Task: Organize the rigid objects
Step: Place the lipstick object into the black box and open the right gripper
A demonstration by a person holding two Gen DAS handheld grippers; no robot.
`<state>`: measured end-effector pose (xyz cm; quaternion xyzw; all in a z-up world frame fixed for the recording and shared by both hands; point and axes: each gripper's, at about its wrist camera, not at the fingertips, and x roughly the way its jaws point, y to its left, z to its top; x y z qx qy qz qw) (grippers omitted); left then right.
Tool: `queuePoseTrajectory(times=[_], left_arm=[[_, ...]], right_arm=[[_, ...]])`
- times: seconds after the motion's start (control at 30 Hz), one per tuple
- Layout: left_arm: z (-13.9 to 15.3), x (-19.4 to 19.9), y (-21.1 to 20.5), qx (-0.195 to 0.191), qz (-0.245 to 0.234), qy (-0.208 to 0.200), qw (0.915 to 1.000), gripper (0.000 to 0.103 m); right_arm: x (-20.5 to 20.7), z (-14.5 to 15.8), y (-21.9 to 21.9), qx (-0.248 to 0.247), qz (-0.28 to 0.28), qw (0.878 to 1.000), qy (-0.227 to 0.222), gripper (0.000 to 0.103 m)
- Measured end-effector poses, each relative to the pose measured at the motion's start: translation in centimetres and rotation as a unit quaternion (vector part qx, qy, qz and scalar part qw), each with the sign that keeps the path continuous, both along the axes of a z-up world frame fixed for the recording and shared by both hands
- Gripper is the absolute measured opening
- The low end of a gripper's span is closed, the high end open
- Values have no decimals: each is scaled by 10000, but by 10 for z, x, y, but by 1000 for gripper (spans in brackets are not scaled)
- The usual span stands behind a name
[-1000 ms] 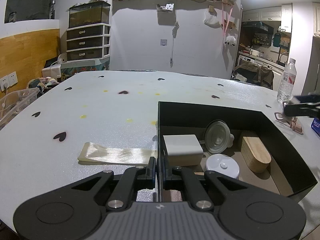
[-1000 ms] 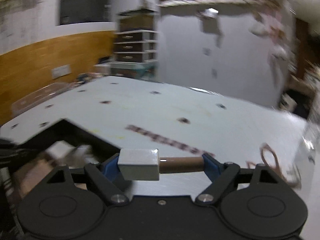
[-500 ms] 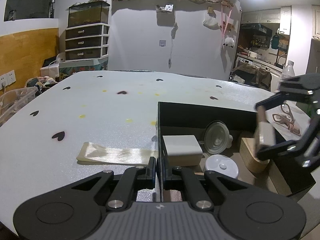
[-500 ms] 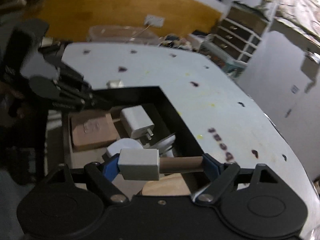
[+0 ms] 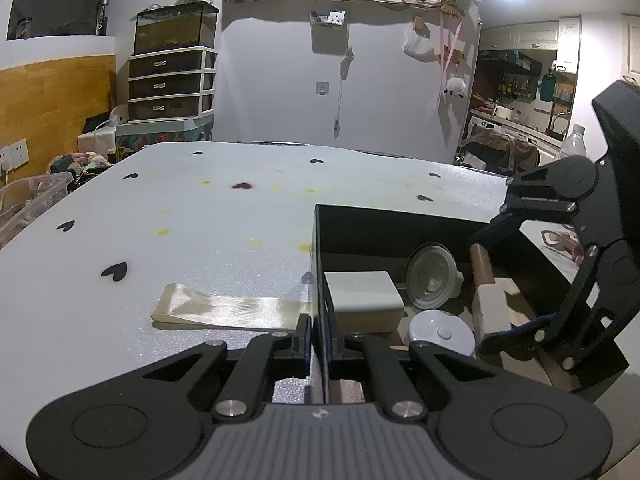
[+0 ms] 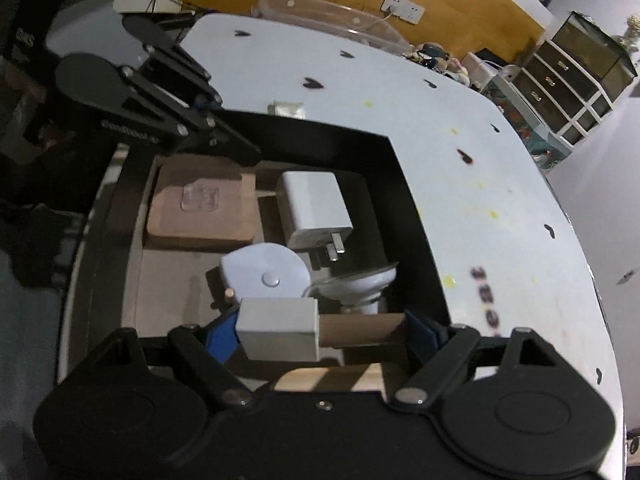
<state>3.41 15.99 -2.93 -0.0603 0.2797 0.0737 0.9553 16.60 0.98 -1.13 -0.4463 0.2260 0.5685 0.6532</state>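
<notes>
A black open box (image 5: 400, 220) (image 6: 404, 184) sits on the white table. My left gripper (image 5: 318, 332) is shut on its near-left wall. My right gripper (image 6: 320, 330) is shut on a stamp with a white block head and a brown wooden handle (image 6: 280, 334) (image 5: 486, 280), and holds it over the box's inside. In the box lie a white plug adapter (image 6: 314, 208) (image 5: 362, 296), a round white lid (image 6: 266, 274) (image 5: 440, 330), a clear cup-like piece (image 5: 430, 280), a brown pad (image 6: 200, 210) and a wooden piece (image 6: 332, 378).
A cream ribbon strip (image 5: 224, 310) lies on the table just left of the box. A water bottle (image 5: 574, 146) stands at the far right. A plastic bin (image 5: 28, 196) sits off the table's left edge. Drawers (image 5: 168, 88) stand at the back wall.
My right gripper has carried the stamp from over the table to over the box and has come lower and nearer to the things inside. My left gripper has stayed on the box wall.
</notes>
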Motion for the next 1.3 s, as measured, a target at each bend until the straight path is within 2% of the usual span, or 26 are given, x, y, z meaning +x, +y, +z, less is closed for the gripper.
queuePoseTrajectory(times=[0.07, 0.13, 0.47, 0.63, 0.8, 1.03, 1.3], left_arm=[[0, 0, 0, -3, 1, 1, 10000, 6], [0, 0, 0, -3, 4, 1, 10000, 6], [0, 0, 0, 0, 3, 3, 10000, 6], [0, 0, 0, -1, 2, 5, 10000, 6], [0, 0, 0, 1, 3, 7, 10000, 6], [0, 0, 0, 0, 6, 5, 10000, 6], [-1, 0, 0, 3, 12, 11, 10000, 6]], right_arm=[[1, -5, 2, -132, 12, 9999, -4, 86], [2, -9, 3, -198, -74, 9997, -96, 91], [6, -4, -6, -130, -345, 9993, -26, 93], [8, 0, -9, -48, -661, 9976, 185, 97], [5, 10, -15, 177, -824, 9957, 392, 99], [-10, 28, -30, 586, -930, 9930, 423, 100], [-22, 38, -64, 1356, -1434, 9790, 505, 100]])
